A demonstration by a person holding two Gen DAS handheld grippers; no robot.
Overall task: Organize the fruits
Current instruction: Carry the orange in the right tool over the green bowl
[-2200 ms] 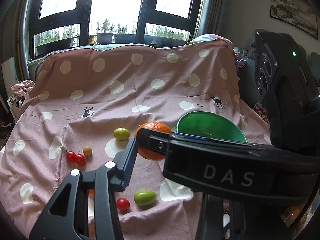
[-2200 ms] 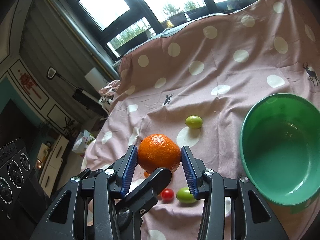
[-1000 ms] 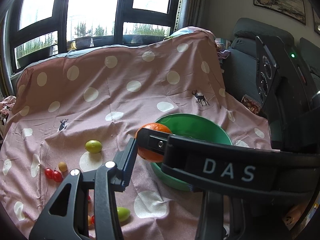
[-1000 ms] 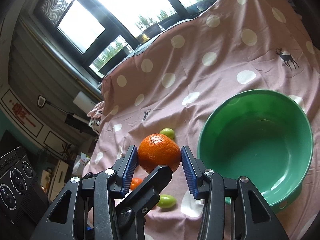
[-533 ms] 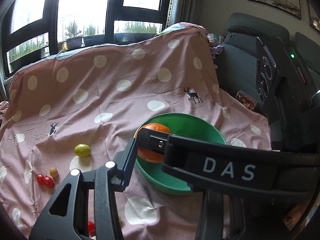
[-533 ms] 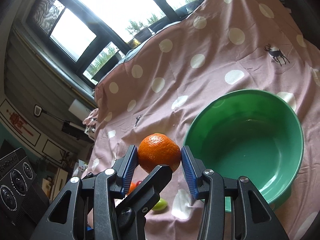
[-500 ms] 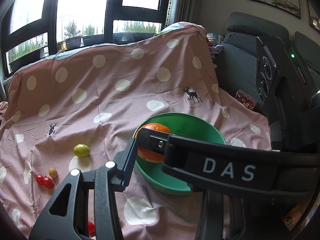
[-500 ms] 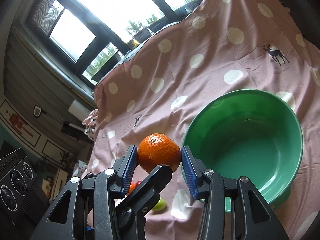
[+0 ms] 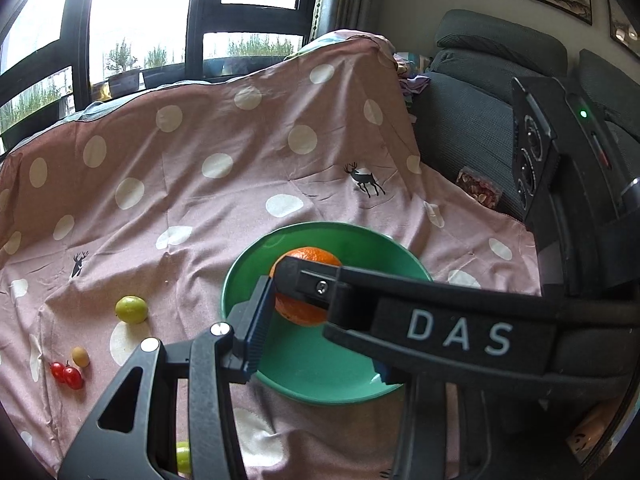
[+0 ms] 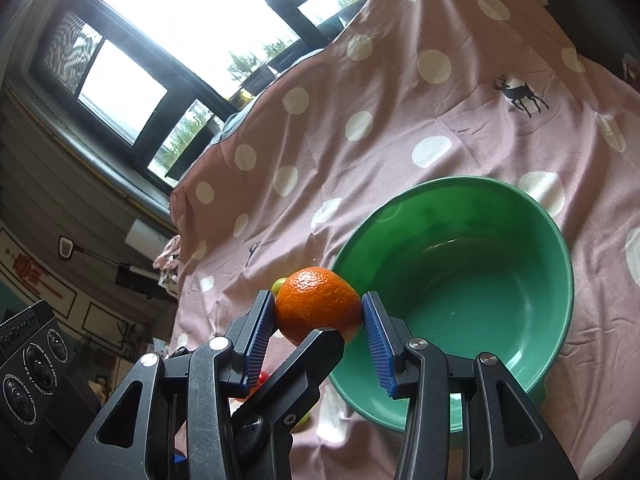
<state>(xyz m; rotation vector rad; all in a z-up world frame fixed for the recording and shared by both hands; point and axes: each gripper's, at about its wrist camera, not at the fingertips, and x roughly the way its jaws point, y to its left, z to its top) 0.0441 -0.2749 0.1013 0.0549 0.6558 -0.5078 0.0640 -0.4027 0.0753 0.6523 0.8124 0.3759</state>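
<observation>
Orange (image 10: 316, 305) sits pinched between the ribbed blue pads (image 10: 375, 335) of the right gripper (image 10: 318, 330), the left gripper (image 9: 316, 330) clamped crosswise on it too, above the near rim of the green bowl (image 10: 520, 320) on the spotted cloth (image 9: 200, 208).

In the left wrist view, a black gripper bar lettered DAS (image 9: 460, 336) covers the near rim of the round green plastic bowl (image 9: 256, 256) and half of the round orange fruit (image 9: 316, 254). A small green fruit (image 9: 183, 456), perhaps oval, is mostly hidden behind the black finger frame (image 9: 208, 400).
</observation>
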